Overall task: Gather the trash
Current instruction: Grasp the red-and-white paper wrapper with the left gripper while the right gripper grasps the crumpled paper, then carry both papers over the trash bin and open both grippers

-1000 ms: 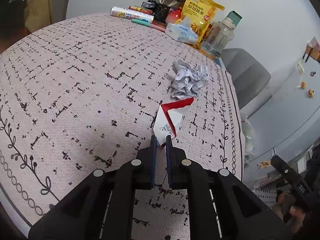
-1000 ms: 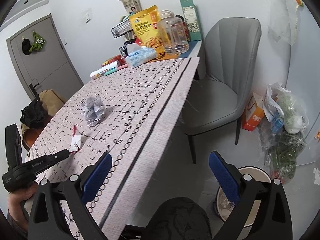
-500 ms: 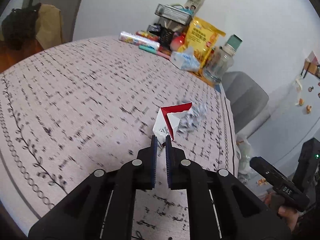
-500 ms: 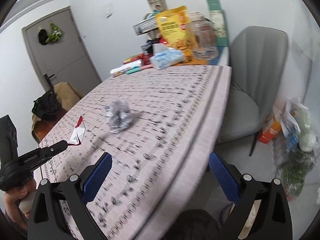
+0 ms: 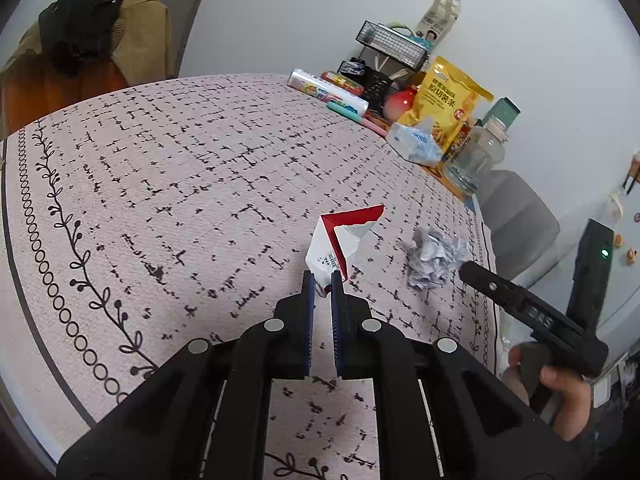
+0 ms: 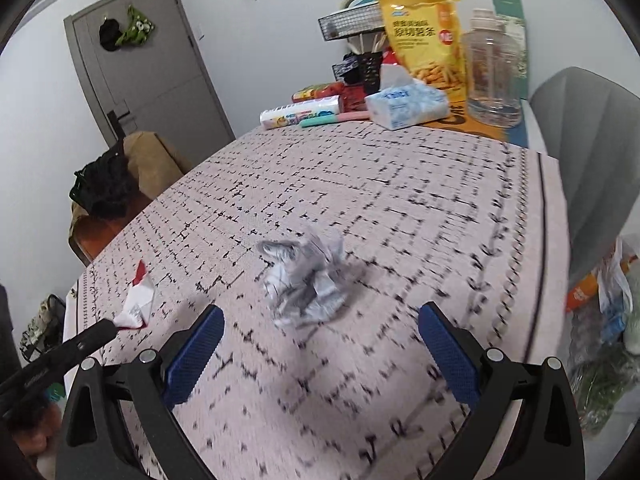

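Note:
A torn red-and-white wrapper [image 5: 340,240] is pinched at its lower end by my left gripper [image 5: 323,280], which is shut on it and holds it just above the patterned tablecloth [image 5: 180,184]. A crumpled grey paper ball [image 5: 434,258] lies on the cloth to its right. In the right wrist view that paper ball [image 6: 306,278] lies just ahead of my right gripper [image 6: 320,328], which is wide open with nothing between its blue pads [image 6: 196,354]. The wrapper [image 6: 138,300] shows at the left, held by the left gripper's tip [image 6: 100,330].
The far end of the table holds a yellow snack bag [image 6: 426,36], a tissue pack [image 6: 404,106], a clear jar [image 6: 494,76], a wire rack [image 5: 394,46] and rolled packs [image 6: 300,114]. A grey chair [image 6: 592,152] stands at the right, with plastic bags [image 6: 608,320] on the floor.
My left gripper has lifted the wrapper and swung left. My right gripper has moved from beside the table to over it and now faces the paper ball.

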{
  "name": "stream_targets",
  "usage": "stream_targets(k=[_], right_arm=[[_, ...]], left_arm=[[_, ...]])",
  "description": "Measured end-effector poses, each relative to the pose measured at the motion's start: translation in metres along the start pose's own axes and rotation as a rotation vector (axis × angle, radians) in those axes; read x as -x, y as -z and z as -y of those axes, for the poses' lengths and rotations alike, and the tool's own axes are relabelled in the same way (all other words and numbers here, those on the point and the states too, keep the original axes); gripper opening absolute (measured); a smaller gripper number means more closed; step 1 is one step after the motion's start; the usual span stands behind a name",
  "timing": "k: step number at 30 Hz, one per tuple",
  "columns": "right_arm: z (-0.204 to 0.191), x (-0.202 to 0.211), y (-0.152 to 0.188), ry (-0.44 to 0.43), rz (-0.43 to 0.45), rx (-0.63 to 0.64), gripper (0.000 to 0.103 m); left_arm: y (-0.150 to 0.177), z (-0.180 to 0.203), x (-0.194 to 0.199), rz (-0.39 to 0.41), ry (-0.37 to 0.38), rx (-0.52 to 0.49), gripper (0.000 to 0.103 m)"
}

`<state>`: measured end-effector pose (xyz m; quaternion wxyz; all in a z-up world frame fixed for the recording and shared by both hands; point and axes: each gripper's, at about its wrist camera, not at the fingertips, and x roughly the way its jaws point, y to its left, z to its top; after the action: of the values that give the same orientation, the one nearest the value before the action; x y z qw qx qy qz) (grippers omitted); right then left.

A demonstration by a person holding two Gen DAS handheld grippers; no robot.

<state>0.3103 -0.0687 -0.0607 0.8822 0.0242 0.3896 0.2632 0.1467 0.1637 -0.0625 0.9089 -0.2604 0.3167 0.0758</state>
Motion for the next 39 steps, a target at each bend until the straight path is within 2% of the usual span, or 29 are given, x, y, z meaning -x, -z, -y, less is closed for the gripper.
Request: stream_targets(k=[11,13,14,18,29,39], right_arm=[[0.002,-0.042,-0.021,0.032,-0.042,-0.002,0.095],[0.002,-0.046,-0.021,0.021,-0.068,0.014,0.073],[0.001,-0.05,-0.02,0.011,-0.112,0.031,0.04],[-0.003,-0.037,-0.015,-0.004,-0.101,0.047,0.027],[-0.007,0.029,0.019,-0.085,-0.05,0.049,0.024],[0.009,0.08,0.041,-0.089,0.009,0.012,0.023]], left_arm=[[-0.003,-0.014,0.003,0.011,-0.004,0.023,0.008],[-0.002,-0.014,0.003,0.009,-0.003,0.025,0.008],[-0.001,-0.012,0.003,0.008,-0.003,0.025,0.008],[0.001,-0.007,0.004,0.01,0.002,0.021,0.008],[0.008,0.026,0.007,0.01,0.045,-0.024,0.008],[0.022,0.066,0.015,0.009,0.088,-0.098,0.008]])
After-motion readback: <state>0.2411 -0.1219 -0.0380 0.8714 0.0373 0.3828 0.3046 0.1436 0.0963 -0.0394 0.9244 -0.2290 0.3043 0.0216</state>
